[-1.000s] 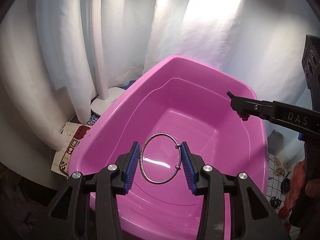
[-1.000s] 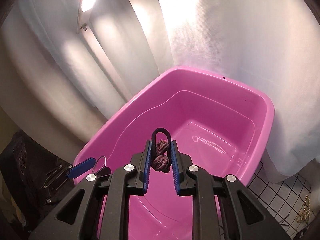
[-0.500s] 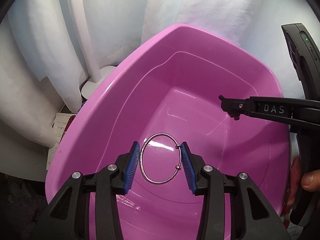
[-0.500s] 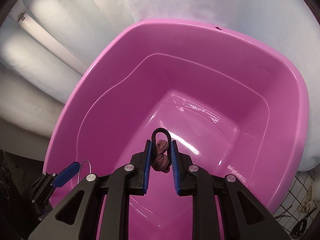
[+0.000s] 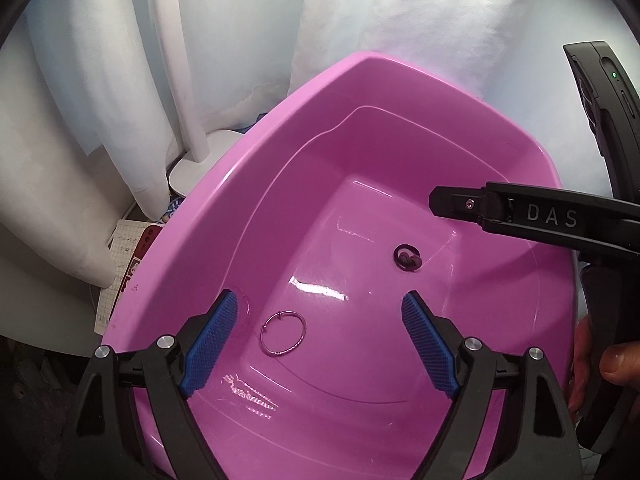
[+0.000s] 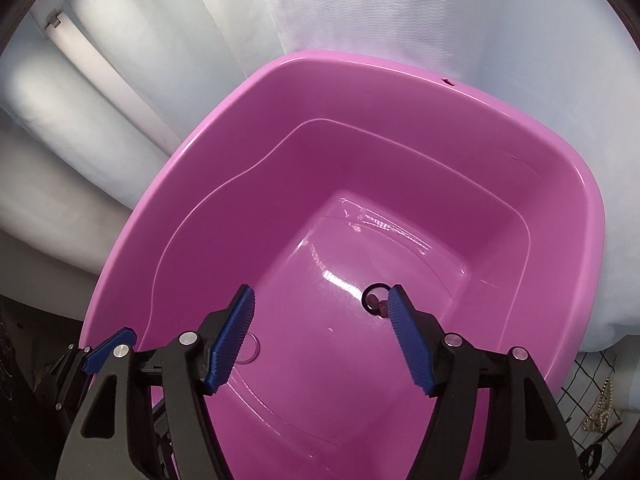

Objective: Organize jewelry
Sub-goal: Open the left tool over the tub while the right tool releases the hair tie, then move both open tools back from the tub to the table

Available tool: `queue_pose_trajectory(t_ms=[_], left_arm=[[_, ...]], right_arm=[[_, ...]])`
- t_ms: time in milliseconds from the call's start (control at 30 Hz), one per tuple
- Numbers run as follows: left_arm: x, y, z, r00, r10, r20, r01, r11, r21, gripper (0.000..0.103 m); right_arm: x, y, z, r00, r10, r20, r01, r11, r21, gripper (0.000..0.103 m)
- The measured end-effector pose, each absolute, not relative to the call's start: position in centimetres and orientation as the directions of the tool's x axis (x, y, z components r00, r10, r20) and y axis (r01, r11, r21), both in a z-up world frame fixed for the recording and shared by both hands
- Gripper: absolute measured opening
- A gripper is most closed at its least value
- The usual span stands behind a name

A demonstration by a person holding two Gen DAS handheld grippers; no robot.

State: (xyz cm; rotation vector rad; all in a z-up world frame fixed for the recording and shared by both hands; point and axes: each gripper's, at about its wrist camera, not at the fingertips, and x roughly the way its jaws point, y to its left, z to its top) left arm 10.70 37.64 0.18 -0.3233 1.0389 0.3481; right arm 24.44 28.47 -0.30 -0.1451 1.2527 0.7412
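A thin silver bangle [image 5: 283, 333] lies flat on the floor of the pink basin [image 5: 224, 184]. A dark knotted hair tie [image 5: 407, 258] lies further in, apart from it. My left gripper [image 5: 320, 300] hovers over the bangle, its jaws opening wide with nothing between them. In the right wrist view my right gripper [image 6: 320, 296] hangs over the basin [image 6: 580, 168], jaws opening and empty. The hair tie [image 6: 374, 300] sits below, partly behind the right finger. The bangle [image 6: 253, 350] peeks out behind the left finger.
White curtains hang behind the basin. A white lamp base [image 5: 200, 160] and papers [image 5: 128, 248] lie left of it. A black wire grid with a gold chain [image 6: 600, 400] lies to the right. A person's thumb [image 5: 616, 360] shows on the right handle.
Both grippers opened. The bangle fell from the left jaws and the knotted hair tie from the right jaws; both now lie on the basin floor.
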Motion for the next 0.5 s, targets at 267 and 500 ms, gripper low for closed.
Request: queue_pose_trajectory(t_ms=[267,500], left_arm=[[9.6,37.5,0.9,0.478,0.144,-0.866,-0.43,0.899,-0.088,0.083],[8.5,36.7,1.6,0.493,0.155,-0.856,-0.418,0.905,-0.077,0.084]], right_arm=[[23.8,27.3,0.6,0.123,0.443,-0.888,-0.573,0.762,0.301,0.066],[23.2,27.2,0.9,0.136,0.456,-0.879,-0.587,0.752,0.299,0.066]])
